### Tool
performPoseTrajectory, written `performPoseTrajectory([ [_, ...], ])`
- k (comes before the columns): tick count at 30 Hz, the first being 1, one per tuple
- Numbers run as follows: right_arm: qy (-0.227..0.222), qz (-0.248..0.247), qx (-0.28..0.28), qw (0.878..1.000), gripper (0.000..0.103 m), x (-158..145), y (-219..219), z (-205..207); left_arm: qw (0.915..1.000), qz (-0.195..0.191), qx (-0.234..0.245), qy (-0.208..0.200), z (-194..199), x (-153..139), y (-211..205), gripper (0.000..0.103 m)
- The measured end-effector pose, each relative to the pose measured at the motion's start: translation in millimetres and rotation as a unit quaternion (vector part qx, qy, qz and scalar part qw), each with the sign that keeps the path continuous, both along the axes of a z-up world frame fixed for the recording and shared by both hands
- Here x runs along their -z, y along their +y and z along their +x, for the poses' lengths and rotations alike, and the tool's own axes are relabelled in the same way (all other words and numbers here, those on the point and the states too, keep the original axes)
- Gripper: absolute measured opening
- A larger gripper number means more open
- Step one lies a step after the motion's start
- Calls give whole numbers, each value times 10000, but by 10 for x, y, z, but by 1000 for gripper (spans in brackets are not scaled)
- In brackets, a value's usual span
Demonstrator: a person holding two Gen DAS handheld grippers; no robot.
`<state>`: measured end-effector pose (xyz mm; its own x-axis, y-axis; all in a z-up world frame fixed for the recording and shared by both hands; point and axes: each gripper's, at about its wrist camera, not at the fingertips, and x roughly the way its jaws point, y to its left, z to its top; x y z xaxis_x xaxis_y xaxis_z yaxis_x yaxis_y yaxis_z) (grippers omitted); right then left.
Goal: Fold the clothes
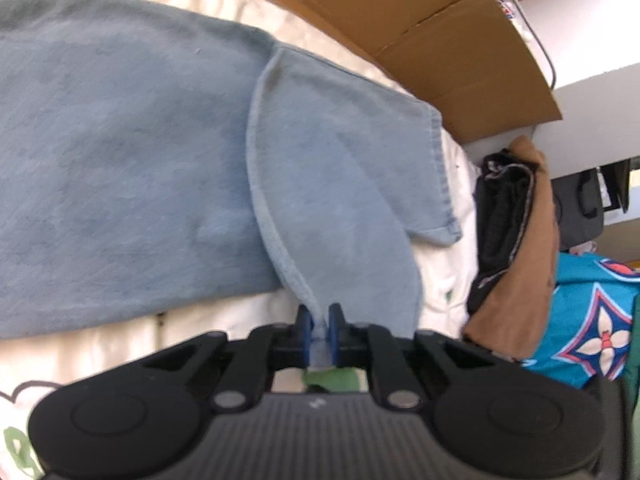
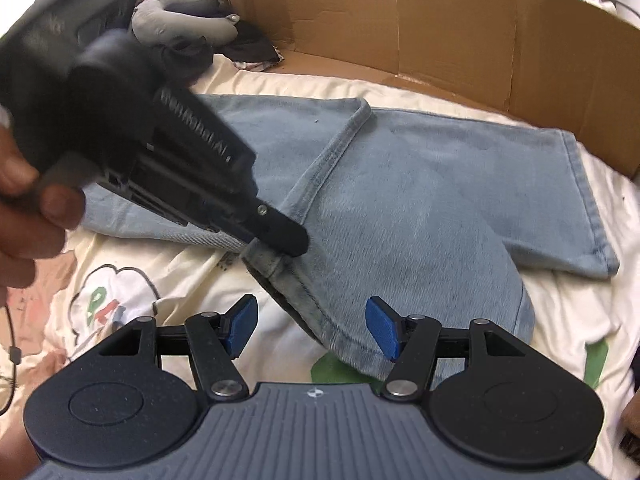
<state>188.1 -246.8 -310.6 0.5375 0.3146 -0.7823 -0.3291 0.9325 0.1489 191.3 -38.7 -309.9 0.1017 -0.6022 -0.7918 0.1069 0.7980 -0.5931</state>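
Observation:
Light blue jeans (image 1: 120,168) lie spread on a cream printed bedsheet (image 1: 208,320). My left gripper (image 1: 320,332) is shut on a seamed edge of the jeans, and a fold of denim rises from its blue pads. In the right wrist view the same jeans (image 2: 420,208) lie ahead, with the left gripper (image 2: 280,240) pinching the hem from the upper left, held by a hand (image 2: 28,216). My right gripper (image 2: 312,328) stands open just over the near fold of the denim, with fabric between its blue pads (image 2: 384,328) but not clamped.
A flattened cardboard wall (image 2: 440,28) runs along the far side of the bed. A stack of folded dark and tan clothes (image 1: 516,240) sits at the right, beside a turquoise patterned fabric (image 1: 592,320). Grey and dark items (image 2: 188,24) lie at the far left corner.

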Motion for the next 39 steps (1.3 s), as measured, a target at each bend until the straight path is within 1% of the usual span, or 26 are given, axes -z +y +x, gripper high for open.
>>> performPoseTrajectory([
  [1, 18, -6, -6, 10000, 62, 18, 8, 18, 10000, -28, -13, 7, 9, -16, -15, 9],
  [2, 45, -9, -12, 10000, 54, 36, 13, 37, 10000, -58, -24, 0, 17, -32, -28, 9],
  [3, 82, -8, -18, 10000, 50, 55, 14, 56, 10000, -84, -38, 1, 25, -43, -37, 9],
  [4, 87, -10, -20, 10000, 41, 66, 12, 72, 9999, -108, -53, 8, 31, -51, -43, 9],
  [6, 20, -22, -20, 10000, 31, 69, -1, 93, 9999, -150, -83, 24, 45, -66, -52, 9],
  [8, -98, -14, -23, 9999, 11, 46, -34, 115, 9998, -180, -110, 47, 65, -86, -57, 9],
  [11, -359, 53, 64, 9993, 5, -59, -131, 148, 9995, -244, -148, -132, 112, -223, -43, 10],
  [13, -541, 31, 136, 9984, 4, -151, -199, 185, 9990, -288, -173, -279, 145, -328, -31, 10],
  [16, -728, -133, 309, 9968, 4, -273, -321, 282, 9979, -354, -211, -500, 195, -486, -13, 11],
  [18, -765, -192, 462, 9958, 4, -316, -459, 383, 9970, -332, -257, -653, 224, -561, 22, 18],
  [19, -787, -230, 535, 9952, 4, -334, -533, 439, 9969, -286, -279, -676, 230, -560, 46, 18],
  [24, -869, -406, 880, 9915, 4, -362, -923, 769, 9979, 63, -364, -530, 223, -388, 175, 19],
  [31, -806, -614, 1164, 9880, 3, -238, -1324, 1318, 9968, 550, -481, -323, 213, -147, 356, 19],
  [34, -794, -742, 1251, 9862, 3, -191, -1428, 1503, 9960, 668, -471, -355, 204, -124, 379, 20],
  [39, -693, -677, 1502, 9839, 3, -153, -1665, 1793, 9946, 834, -435, -448, 188, -113, 399, 21],
])
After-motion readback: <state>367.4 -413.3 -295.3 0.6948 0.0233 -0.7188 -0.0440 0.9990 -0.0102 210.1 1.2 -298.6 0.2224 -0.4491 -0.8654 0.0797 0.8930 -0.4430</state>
